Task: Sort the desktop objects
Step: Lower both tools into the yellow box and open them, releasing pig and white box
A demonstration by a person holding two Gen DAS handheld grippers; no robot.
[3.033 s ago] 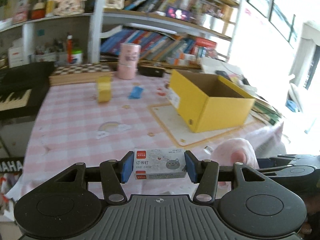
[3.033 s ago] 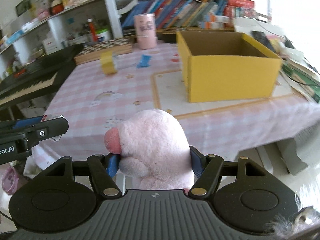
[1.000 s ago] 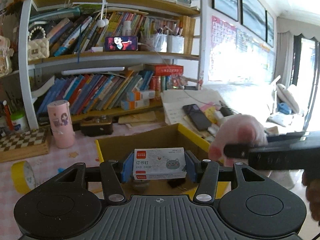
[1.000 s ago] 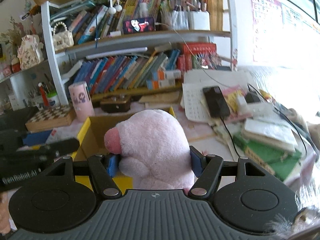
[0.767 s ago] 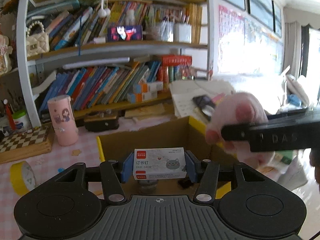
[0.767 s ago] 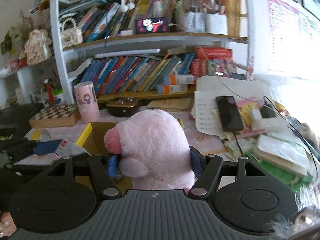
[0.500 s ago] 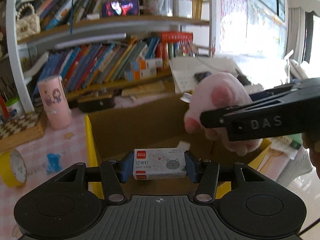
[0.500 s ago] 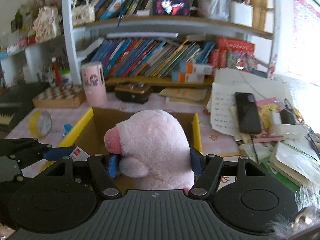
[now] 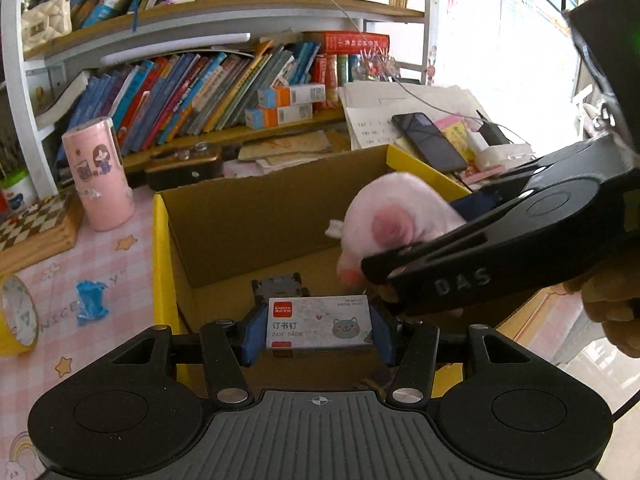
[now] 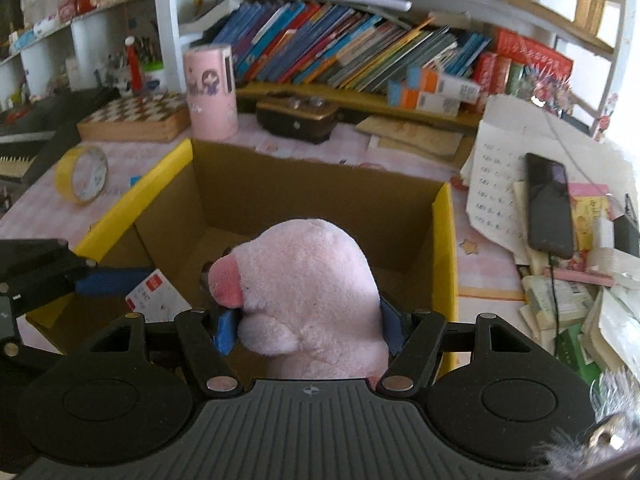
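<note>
Box (image 10: 442,240), yellow outside and open-topped, sits mid-table; a dark clip (image 9: 280,285) already lies on its floor. Left gripper (image 9: 318,330) clamps a staple box (image 9: 318,327) over the opening; right gripper (image 10: 308,328) clamps a pink plush (image 10: 312,288) beside it. Neither is released yet. Tape (image 10: 82,174) and a blue scrap (image 9: 92,304) wait on the pink checked table (image 9: 44,248), before crowded bookshelves (image 9: 208,80).

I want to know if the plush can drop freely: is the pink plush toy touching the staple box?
Apart. The right wrist view shows brown box floor between the pink plush toy and the staple box.
</note>
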